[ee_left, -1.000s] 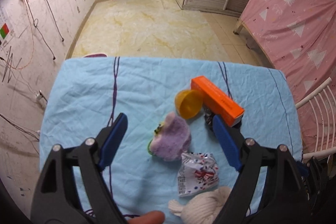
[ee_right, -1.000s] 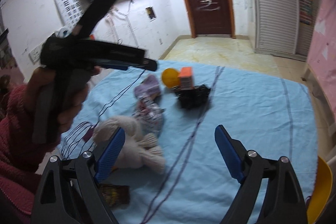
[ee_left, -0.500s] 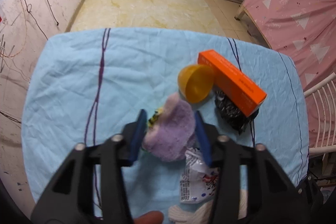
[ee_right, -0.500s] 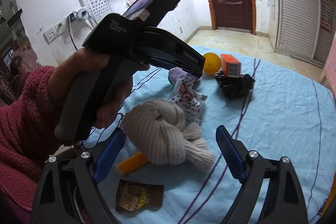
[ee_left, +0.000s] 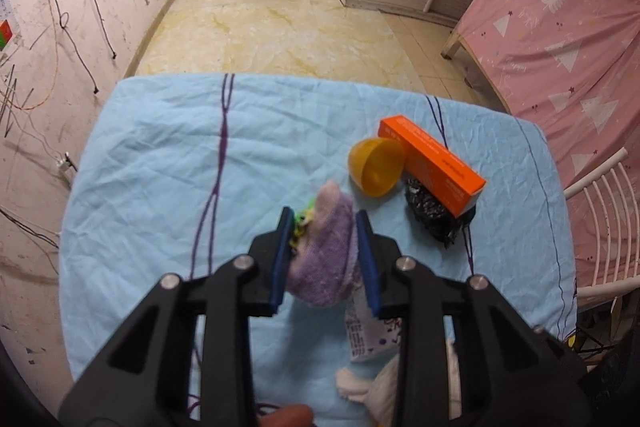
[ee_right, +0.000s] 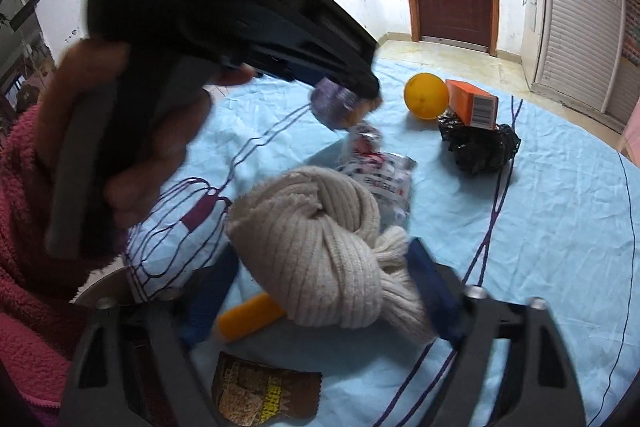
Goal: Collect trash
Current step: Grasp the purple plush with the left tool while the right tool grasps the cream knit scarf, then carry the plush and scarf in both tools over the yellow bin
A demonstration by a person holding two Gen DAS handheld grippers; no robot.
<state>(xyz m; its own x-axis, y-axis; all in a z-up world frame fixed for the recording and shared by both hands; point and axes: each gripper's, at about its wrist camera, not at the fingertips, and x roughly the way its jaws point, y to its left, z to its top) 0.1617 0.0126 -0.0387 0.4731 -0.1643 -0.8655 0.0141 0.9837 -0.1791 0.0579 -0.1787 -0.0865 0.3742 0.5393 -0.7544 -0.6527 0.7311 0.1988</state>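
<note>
My left gripper (ee_left: 324, 223) is shut on a purple fuzzy toy (ee_left: 324, 259) and holds it above the blue cloth (ee_left: 160, 167); it also shows in the right wrist view (ee_right: 334, 103). My right gripper (ee_right: 320, 259) is open, its fingers either side of a cream knitted bundle (ee_right: 320, 243). A printed snack wrapper (ee_right: 380, 175) lies behind the bundle. A brown wrapper (ee_right: 264, 387) and an orange stick (ee_right: 248, 317) lie near the right gripper. A crumpled black bag (ee_left: 436, 219) lies under an orange box (ee_left: 432, 159).
A yellow half-shell (ee_left: 376, 167) lies beside the orange box. A pink-covered bed (ee_left: 560, 27) and a white chair (ee_left: 600, 219) stand to the right. The cloth-covered table ends at the far edge before the tiled floor (ee_left: 272, 27).
My left gripper closed on the purple toy and lifted it. My right gripper moved forward around the cream bundle and its fingers have narrowed.
</note>
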